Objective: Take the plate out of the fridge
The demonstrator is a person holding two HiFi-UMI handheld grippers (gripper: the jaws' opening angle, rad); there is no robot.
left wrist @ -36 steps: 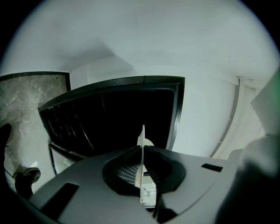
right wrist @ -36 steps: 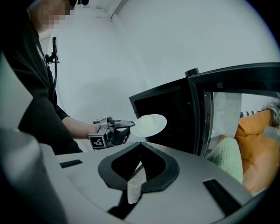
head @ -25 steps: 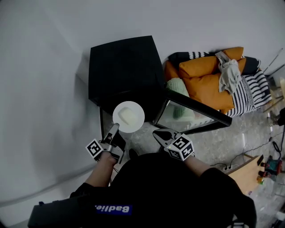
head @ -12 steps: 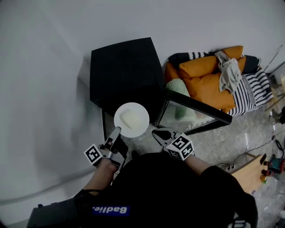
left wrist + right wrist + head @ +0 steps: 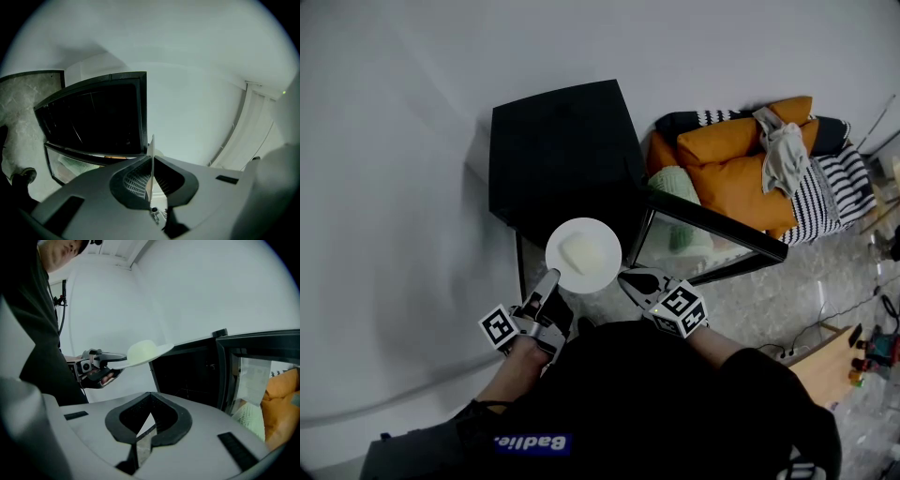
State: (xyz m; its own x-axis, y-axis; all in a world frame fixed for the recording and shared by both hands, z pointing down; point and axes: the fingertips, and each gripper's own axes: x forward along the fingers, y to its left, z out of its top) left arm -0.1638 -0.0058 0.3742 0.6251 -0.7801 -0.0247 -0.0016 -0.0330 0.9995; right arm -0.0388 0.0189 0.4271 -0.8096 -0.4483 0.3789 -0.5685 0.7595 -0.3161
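Observation:
A white plate carrying a pale lump of food hangs in the air in front of the small black fridge. My left gripper is shut on the plate's near rim. In the left gripper view that rim shows edge-on, pinched between the jaws. The right gripper view shows the plate held level by the left gripper, just outside the dark fridge opening. My right gripper hovers beside the plate, shut, with nothing in it.
The fridge's glass door stands open to the right. Orange cushions and striped bedding lie beyond it. A white wall runs behind and to the left of the fridge. Cables and small items lie on the stone floor at right.
The plate has drifted a little toward me and to the right, away from the fridge, with the left gripper still holding it. The right gripper has barely moved.

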